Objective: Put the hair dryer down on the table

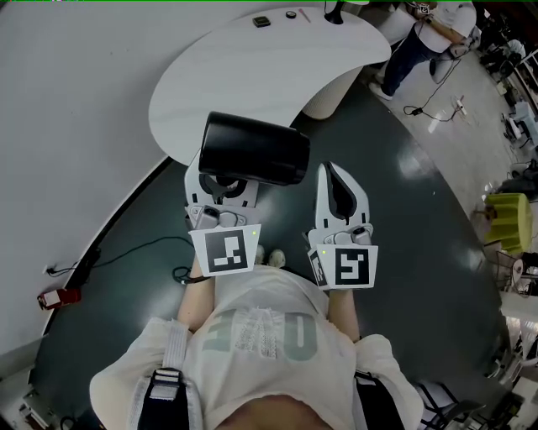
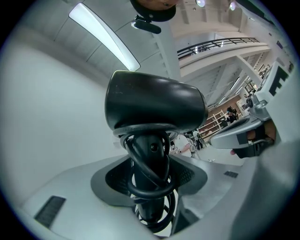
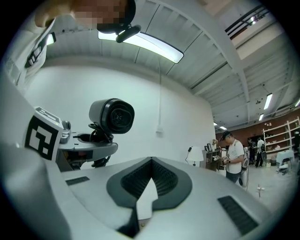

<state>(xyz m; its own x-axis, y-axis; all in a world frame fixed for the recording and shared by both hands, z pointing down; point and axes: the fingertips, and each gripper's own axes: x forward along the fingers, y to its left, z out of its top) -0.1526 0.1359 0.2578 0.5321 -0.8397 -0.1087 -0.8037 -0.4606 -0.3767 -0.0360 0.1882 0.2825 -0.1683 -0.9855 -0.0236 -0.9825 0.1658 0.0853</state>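
A black hair dryer (image 1: 252,149) hangs in the air over the dark floor, just short of the white curved table (image 1: 244,76). My left gripper (image 1: 225,186) is shut on its handle. In the left gripper view the handle (image 2: 149,159), wrapped in its black cord, stands between the pads with the barrel (image 2: 154,103) lying crosswise above. My right gripper (image 1: 336,180) floats to the right of the dryer, shut and holding nothing. The right gripper view has its jaw tips (image 3: 151,159) meeting, with the dryer (image 3: 112,116) and left gripper (image 3: 89,147) off to the left.
Small dark items (image 1: 262,22) lie at the table's far edge, which rests on a white pedestal (image 1: 332,92). A person (image 1: 429,38) stands beyond the table at the right. A yellow-green seat (image 1: 511,220) is far right; a red object (image 1: 57,297) and cable lie by the wall.
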